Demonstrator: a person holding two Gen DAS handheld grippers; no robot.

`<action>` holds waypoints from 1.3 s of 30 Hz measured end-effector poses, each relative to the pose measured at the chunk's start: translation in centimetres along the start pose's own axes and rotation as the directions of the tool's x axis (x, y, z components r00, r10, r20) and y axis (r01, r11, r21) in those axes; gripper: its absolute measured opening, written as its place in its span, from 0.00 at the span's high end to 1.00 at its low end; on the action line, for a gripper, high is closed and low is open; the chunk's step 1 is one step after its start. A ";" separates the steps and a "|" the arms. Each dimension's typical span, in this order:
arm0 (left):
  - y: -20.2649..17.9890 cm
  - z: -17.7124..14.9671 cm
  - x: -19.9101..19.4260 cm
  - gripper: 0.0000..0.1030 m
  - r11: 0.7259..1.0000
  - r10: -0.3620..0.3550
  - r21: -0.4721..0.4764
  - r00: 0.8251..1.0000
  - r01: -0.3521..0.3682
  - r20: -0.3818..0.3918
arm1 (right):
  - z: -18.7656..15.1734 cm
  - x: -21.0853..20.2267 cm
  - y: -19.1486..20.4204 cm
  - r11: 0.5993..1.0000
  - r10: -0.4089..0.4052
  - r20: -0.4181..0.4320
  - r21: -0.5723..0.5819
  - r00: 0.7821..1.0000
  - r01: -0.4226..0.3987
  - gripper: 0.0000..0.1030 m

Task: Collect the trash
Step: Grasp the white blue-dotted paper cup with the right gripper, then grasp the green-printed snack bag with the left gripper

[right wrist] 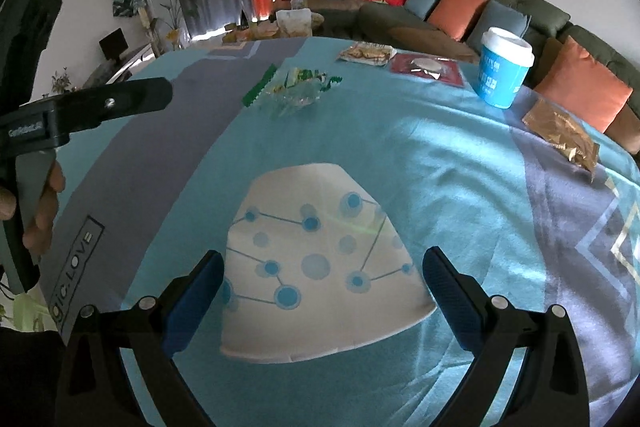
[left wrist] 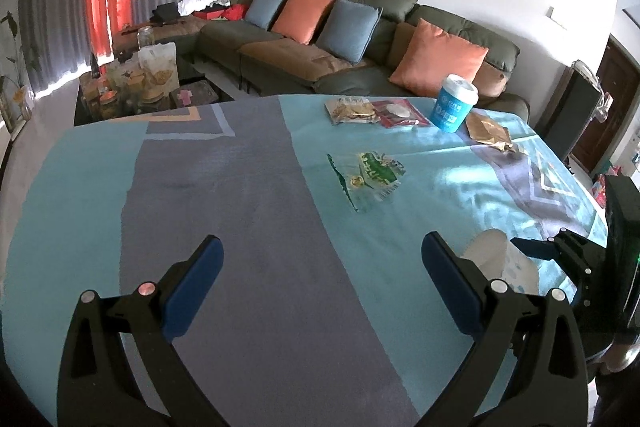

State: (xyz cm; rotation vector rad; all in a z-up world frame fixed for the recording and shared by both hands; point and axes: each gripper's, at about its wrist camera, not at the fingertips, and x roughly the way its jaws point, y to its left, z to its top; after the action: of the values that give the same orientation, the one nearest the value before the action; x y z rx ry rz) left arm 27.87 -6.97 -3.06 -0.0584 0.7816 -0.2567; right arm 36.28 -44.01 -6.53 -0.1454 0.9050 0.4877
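Right tool (right wrist: 323, 287): spread wide, jaws flanking the white cup (right wrist: 320, 267) but not touching it.
Left tool (left wrist: 322, 281): spread, empty, hovering over the grey stripe of the counter (left wrist: 240, 187).
Cup place: lying on its side near the counter's near edge, rim toward the right tool.
Cup handling: likely thin paper, light, crushes easily; pinch gently across the body near the stiffer rim.
Other trash: green wrapper (right wrist: 292, 87) mid-counter; blue cup (right wrist: 502, 71), brown bag (right wrist: 564, 135) toward the far right edge.
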 end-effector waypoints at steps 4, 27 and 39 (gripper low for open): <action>-0.5 0.4 1.4 0.05 1.000 -0.006 0.007 1.000 0.006 -0.018 | -0.1 0.1 -0.5 1.000 0.010 -0.005 0.016 1.000 -0.010 0.13; -3.8 4.8 10.5 0.05 0.999 -0.052 0.011 0.993 0.053 -0.109 | -1.2 -1.3 -1.9 0.997 0.030 0.040 0.073 0.999 -0.033 0.15; -5.0 4.7 12.7 0.40 0.999 0.022 0.046 0.991 -0.016 -0.131 | -1.0 -1.5 -2.1 0.996 0.038 0.051 0.082 0.998 -0.042 0.15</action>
State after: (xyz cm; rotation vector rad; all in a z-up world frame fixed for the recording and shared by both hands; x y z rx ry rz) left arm 38.84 -15.20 -7.74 0.0085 0.9065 -0.2622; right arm 35.76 -46.75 -6.16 -0.0390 0.8799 0.4883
